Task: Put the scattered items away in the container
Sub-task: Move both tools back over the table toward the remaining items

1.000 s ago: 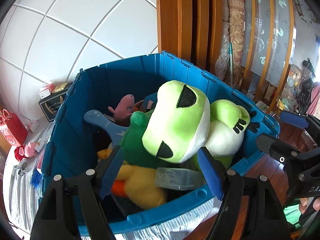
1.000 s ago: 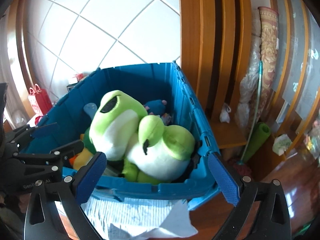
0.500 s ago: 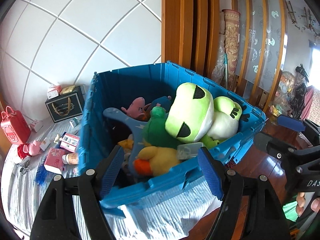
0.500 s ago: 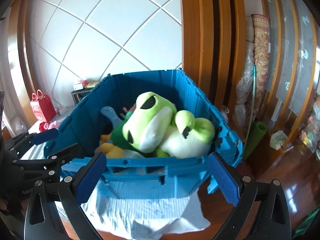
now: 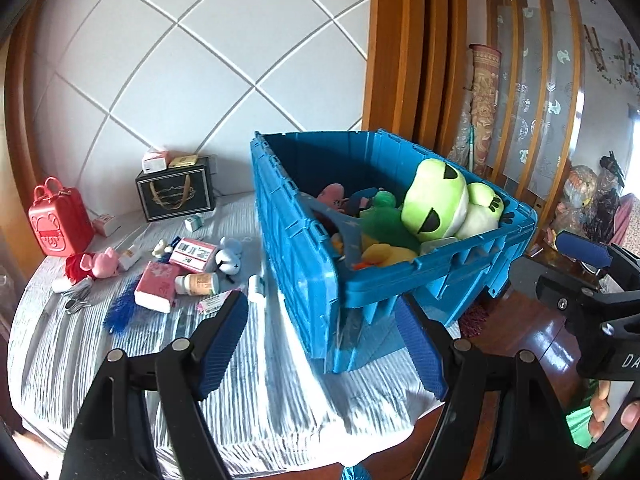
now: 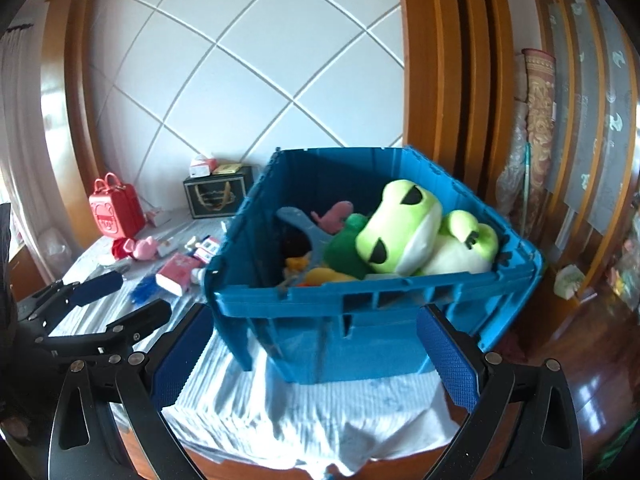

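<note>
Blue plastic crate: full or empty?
Nearly full. The blue plastic crate holds plush toys piled to its rim, the lime-green frog plush on top.

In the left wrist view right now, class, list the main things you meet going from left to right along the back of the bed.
red bag → black gift bag with gold handles → blue crate → big light-green frog plush inside the crate → rolled patterned rug standing against the wall
</note>
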Motion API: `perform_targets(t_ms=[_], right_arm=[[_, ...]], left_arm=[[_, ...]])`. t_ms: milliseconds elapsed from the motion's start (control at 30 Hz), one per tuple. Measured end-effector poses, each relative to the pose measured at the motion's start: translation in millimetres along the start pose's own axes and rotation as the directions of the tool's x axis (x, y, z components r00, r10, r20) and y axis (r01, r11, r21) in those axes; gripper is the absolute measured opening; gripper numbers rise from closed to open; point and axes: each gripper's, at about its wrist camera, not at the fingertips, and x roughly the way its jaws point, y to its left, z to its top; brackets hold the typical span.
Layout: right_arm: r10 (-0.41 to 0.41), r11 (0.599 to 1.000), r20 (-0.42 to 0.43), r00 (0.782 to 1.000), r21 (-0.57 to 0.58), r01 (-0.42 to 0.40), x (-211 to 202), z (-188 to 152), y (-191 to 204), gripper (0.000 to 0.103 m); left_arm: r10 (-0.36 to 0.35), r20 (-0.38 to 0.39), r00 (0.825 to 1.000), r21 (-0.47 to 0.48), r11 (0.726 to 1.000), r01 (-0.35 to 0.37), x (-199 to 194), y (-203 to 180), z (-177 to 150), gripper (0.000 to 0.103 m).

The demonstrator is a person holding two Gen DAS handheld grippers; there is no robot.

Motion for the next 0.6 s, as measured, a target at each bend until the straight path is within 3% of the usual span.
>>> perform_targets(t_ms=[333, 600], right_arm=[[0.127, 0.988, -0.005, 0.992, -0.085, -0.127, 35, 17, 51, 0.103], [0.257, 0.954, -0.015, 0.966, -0.156, -0.256, 89, 45, 93, 0.103]], left_arm=[[0.112, -0.020, 0.994, -0.072, 0.991, -0.113, 7, 46, -1, 0.076], [0.256, -0.057, 0.965, -0.150, 0.953, -0.262, 27, 97, 6, 0.076]])
